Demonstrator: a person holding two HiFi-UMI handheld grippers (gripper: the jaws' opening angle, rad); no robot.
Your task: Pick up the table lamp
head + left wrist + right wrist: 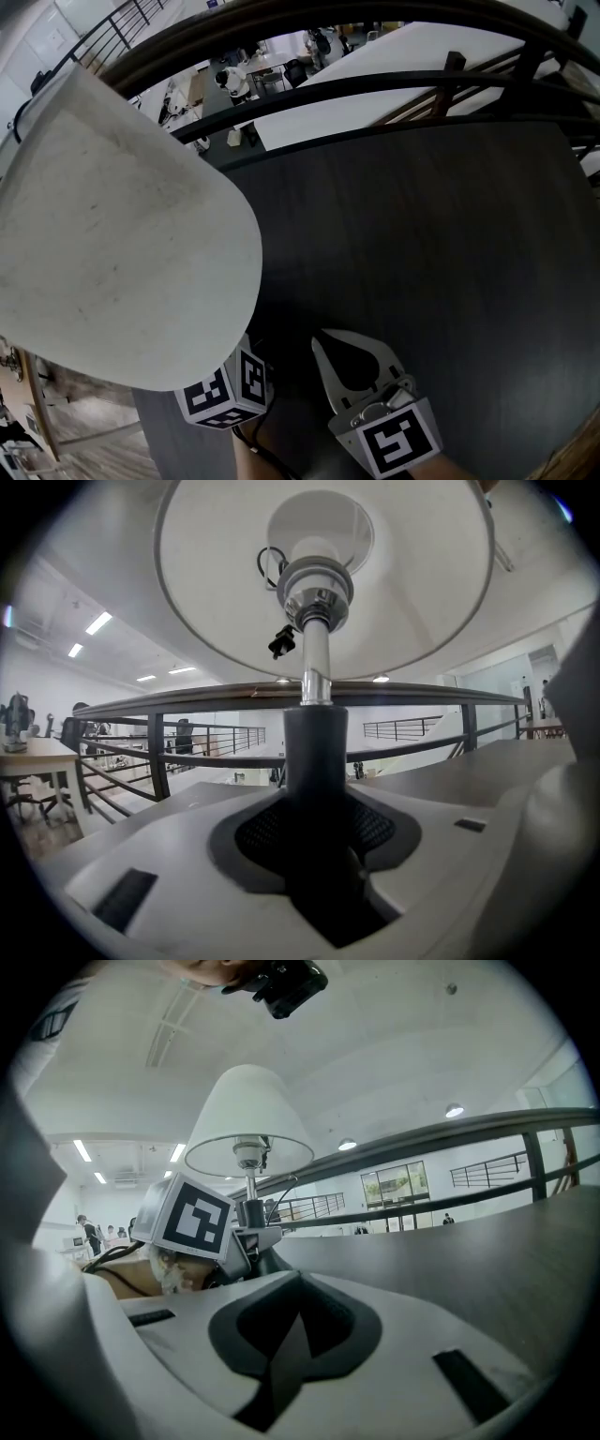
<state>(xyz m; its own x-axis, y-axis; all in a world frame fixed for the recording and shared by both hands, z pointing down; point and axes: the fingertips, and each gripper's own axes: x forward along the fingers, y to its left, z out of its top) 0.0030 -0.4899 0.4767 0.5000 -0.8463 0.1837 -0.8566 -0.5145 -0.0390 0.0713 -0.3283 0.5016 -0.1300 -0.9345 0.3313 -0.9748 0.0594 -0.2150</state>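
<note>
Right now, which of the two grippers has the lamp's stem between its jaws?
The left gripper: its jaws close on the lamp's black stem below the white shade. The right gripper has its jaws together, empty.

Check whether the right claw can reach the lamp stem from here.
Probably, but only high up: the left claw clamps the lamp stem low and its marker cube blocks that side; the right claw is shut.

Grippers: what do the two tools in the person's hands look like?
Both the left gripper and right gripper are pale grey-white plastic, with two curved jaws lined in dark textured pads. Each carries a white cube printed with black square markers. A black cable trails from the left one.
</note>
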